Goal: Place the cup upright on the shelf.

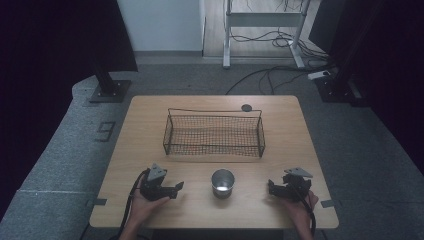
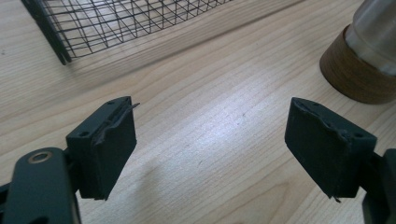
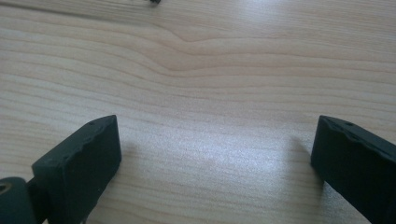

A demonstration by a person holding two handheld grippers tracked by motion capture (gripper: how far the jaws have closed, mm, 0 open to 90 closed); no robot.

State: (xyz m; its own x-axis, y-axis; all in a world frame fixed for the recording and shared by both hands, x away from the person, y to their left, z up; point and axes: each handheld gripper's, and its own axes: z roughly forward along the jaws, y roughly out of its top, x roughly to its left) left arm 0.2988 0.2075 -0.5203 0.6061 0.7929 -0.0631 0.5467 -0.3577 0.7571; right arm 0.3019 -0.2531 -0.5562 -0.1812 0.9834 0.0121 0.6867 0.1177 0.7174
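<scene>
High view. One wooden table (image 1: 150, 150) carries three things: one black wire-mesh basket (image 1: 214, 135) at the centre-rear, one metal cup (image 1: 222, 183) standing upright near the front edge, and one small dark round disc (image 1: 246, 107) just behind the basket's far right corner. The basket holds nothing that can be made out. Two hand-held grippers lie at the front of the table, one on each side of the cup and each apart from it: the left gripper (image 1: 177, 187) points toward the cup from the left, the right gripper (image 1: 270, 187) from the right. The cup stands between them, in front of the basket and clear of it. On the floor behind the table, one white frame on legs (image 1: 262, 25) and loose cables (image 1: 270, 75) are visible.

Left gripper view. The left gripper (image 2: 210, 140) has its two black jaws standing well apart with only bare tabletop between them; it holds nothing. The cup (image 2: 369, 51) appears at the upper right, showing a brown band around its base under the metal wall, beyond the right-hand jaw and not touching it. One corner of the basket (image 2: 93, 23) shows at the upper left.

Right gripper view. The right gripper (image 3: 215, 158) likewise has two jaws spread wide over bare wood grain, with nothing gripped.
</scene>
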